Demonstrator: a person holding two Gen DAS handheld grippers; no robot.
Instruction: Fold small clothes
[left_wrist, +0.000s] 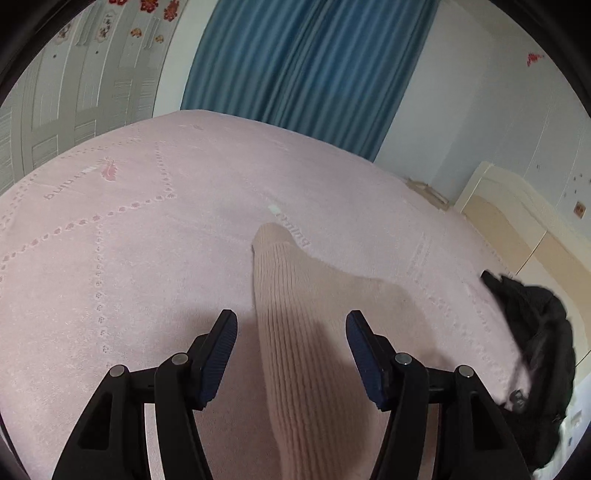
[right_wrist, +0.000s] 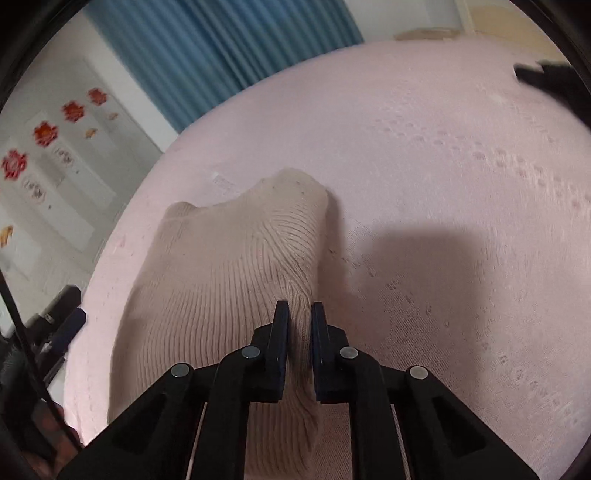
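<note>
A beige ribbed knit sock (right_wrist: 229, 280) lies on the pink patterned bedspread (right_wrist: 443, 177). The right gripper (right_wrist: 300, 314) pinches a raised fold of its fabric between nearly closed fingers. The left gripper (left_wrist: 291, 325) is spread wide, the sock (left_wrist: 295, 332) running between its pads without touching them.

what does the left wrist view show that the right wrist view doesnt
Only the left wrist view: the open left gripper, its pads clear of the cloth, and a cream wooden headboard.
Only the right wrist view: the right gripper pinching a ridge of the garment.
Both: the beige ribbed knit garment lying on the pink patterned bedspread, the blue pleated curtain, and a black bag.
</note>
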